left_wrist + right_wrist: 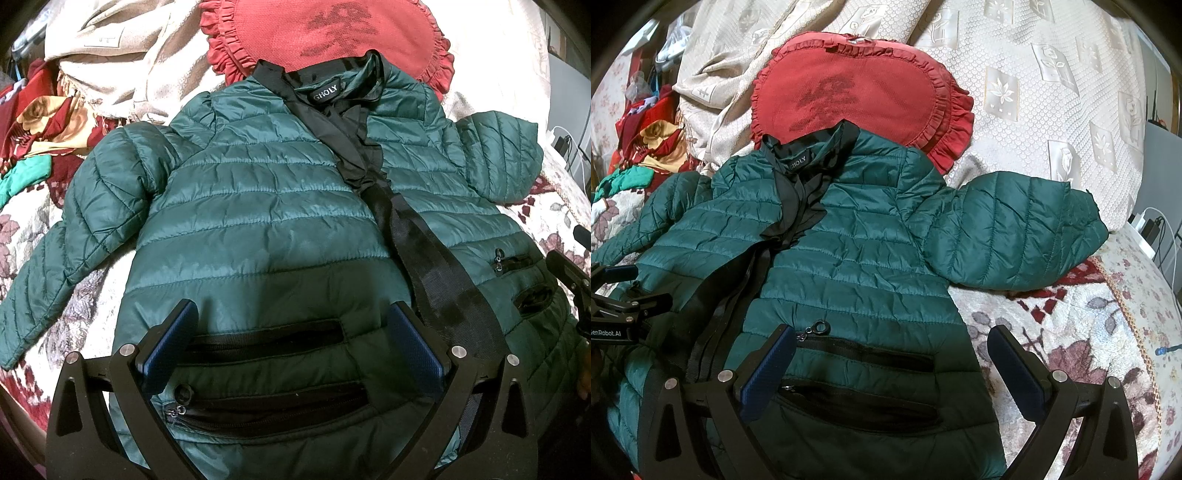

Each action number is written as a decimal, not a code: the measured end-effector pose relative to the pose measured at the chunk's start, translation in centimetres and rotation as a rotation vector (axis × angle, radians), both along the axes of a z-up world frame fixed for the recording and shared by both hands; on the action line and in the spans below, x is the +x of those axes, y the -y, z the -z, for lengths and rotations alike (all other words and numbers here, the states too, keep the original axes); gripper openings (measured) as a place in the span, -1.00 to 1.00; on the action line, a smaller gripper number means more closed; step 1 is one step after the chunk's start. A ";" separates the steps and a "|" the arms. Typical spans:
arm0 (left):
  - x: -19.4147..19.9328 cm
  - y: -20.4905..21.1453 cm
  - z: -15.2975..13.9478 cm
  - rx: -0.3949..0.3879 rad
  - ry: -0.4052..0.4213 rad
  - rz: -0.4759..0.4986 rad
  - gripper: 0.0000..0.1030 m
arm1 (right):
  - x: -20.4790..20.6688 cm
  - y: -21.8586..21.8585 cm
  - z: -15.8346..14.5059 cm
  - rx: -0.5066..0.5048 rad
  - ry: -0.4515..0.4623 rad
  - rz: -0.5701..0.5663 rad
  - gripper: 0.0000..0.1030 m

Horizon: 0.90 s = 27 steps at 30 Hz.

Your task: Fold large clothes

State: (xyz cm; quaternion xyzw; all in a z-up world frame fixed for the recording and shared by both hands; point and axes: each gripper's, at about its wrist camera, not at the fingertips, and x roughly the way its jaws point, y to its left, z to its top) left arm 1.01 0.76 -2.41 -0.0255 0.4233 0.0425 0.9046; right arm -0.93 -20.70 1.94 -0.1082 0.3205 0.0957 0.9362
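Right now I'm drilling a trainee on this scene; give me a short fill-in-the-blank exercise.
1. The quilted jacket is dark ____.
2. Its collar rests on a frilled ____ cushion.
3. The left gripper and right gripper both have ____ jaws.

Missing words: green; red; open

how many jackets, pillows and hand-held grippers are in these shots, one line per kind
green puffer jacket: 1
red ruffled pillow: 1
hand-held grippers: 2, the left hand-held gripper and the right hand-held gripper, both open over the jacket's hem
total: 4
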 end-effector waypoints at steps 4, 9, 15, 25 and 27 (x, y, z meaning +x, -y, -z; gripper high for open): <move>0.0 0.0 0.0 0.000 0.000 0.000 0.99 | 0.1 0.1 0.0 -0.001 0.001 -0.001 0.99; 0.0 0.0 0.0 0.001 -0.001 0.000 0.99 | 0.0 0.0 0.0 0.001 0.001 0.000 0.99; 0.0 0.0 0.0 0.000 -0.001 0.000 0.99 | 0.0 0.0 0.0 0.000 0.001 0.000 0.99; 0.0 -0.3 0.1 0.003 -0.001 -0.008 0.99 | 0.1 -0.1 0.1 0.001 0.000 0.000 0.99; 0.0 -0.4 0.2 0.006 -0.002 -0.018 0.99 | 0.1 -0.1 0.1 -0.002 -0.001 0.001 0.99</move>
